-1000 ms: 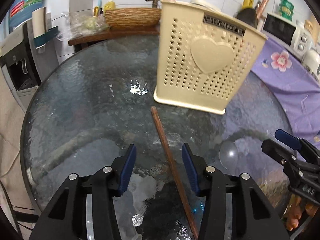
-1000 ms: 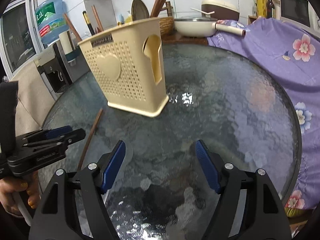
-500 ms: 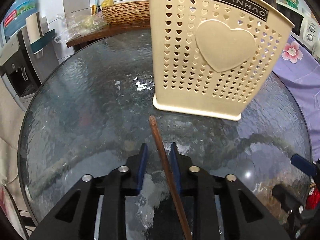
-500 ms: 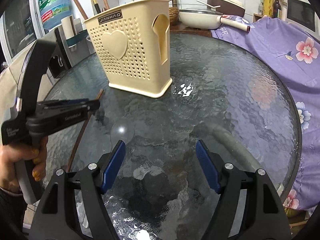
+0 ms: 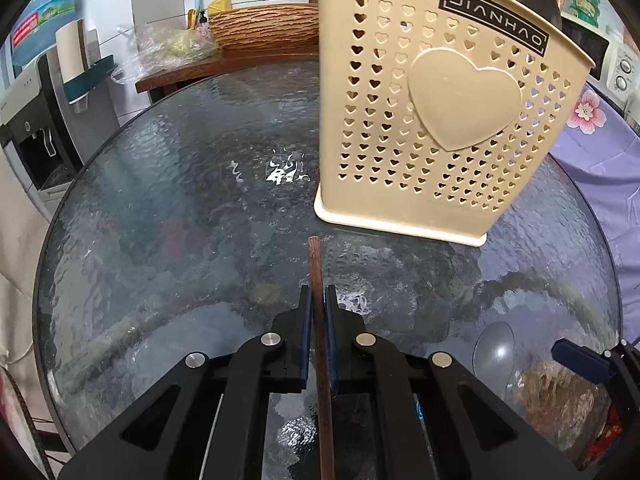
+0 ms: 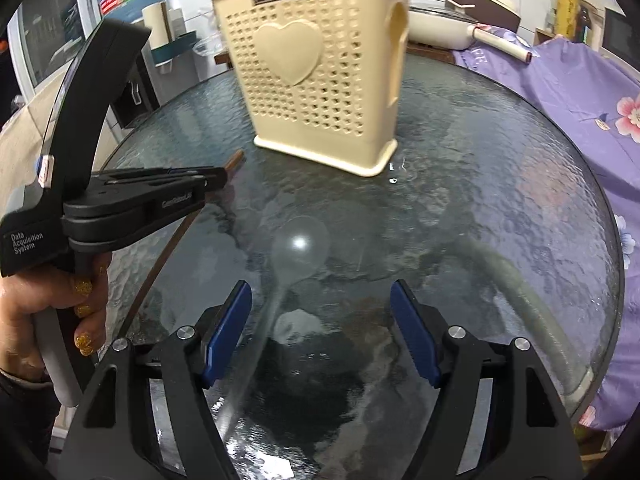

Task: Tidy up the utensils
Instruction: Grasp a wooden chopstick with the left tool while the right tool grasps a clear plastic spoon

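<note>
A brown wooden chopstick [image 5: 317, 280] lies on the round glass table [image 5: 180, 208], and my left gripper [image 5: 315, 296] is shut on it, blue pads pressing both sides. Its far end points at the cream perforated utensil holder [image 5: 436, 120], which stands upright just beyond. From the right wrist, the left gripper [image 6: 218, 178] shows at the left, a hand on its handle, clamping the chopstick [image 6: 234, 160]. My right gripper [image 6: 320, 312] is open above a clear plastic spoon [image 6: 298, 248]; the spoon's handle runs near the left pad. The holder [image 6: 320, 80] stands farther back.
A purple flowered cloth [image 6: 568, 92] covers furniture to the right of the table. Behind the table are a wooden shelf with a wicker basket [image 5: 260, 30], a water dispenser [image 5: 36, 92], and a cream pan [image 6: 444, 28]. The table edge [image 6: 608, 264] curves close on the right.
My left gripper has closed from wide open onto the chopstick and moved nearer the holder. My right gripper has shifted over the clear spoon, staying open.
</note>
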{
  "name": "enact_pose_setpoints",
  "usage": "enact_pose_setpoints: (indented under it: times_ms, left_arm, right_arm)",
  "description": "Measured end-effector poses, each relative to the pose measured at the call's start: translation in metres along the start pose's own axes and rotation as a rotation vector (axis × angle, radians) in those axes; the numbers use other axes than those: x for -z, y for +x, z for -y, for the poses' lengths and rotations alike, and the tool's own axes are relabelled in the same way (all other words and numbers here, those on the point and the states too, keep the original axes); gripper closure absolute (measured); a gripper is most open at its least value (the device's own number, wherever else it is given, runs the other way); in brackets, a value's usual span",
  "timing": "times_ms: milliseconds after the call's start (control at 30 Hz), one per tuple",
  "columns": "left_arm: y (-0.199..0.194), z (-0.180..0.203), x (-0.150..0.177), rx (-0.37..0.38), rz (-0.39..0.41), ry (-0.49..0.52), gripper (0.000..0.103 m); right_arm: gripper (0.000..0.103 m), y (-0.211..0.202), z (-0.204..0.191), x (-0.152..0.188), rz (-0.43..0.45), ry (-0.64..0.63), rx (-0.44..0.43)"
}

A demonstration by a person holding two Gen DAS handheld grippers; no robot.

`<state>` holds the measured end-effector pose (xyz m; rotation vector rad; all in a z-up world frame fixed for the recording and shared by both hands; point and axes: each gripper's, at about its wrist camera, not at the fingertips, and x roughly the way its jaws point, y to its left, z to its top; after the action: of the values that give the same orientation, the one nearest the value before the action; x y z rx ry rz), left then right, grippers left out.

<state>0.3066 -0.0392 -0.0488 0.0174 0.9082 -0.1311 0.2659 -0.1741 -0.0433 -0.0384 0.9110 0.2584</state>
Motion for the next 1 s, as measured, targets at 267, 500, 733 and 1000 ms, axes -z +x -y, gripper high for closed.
enact_pose_setpoints:
  times_ms: [267,500,733,1000]
  left_arm:
    - [-0.001,-0.009,0.002,0.011,-0.004,-0.017,0.097]
    - [-0.001,-0.008,0.002,0.007,-0.005,-0.024,0.097]
    - [-0.003,-0.008,0.005,0.014,-0.005,-0.030,0.097]
    - [-0.003,-0.009,0.006,0.016,-0.005,-0.033,0.097]
  right_arm:
    - [0.039,0.009,-0.009,-0.003,-0.015,-0.014,0.046]
    - [0.047,0.014,-0.017,-0.010,-0.016,-0.030,0.060]
    - [0.061,0.021,-0.020,-0.022,-0.023,-0.038,0.059]
    - [0.066,0.025,-0.021,-0.028,-0.029,-0.053,0.046]
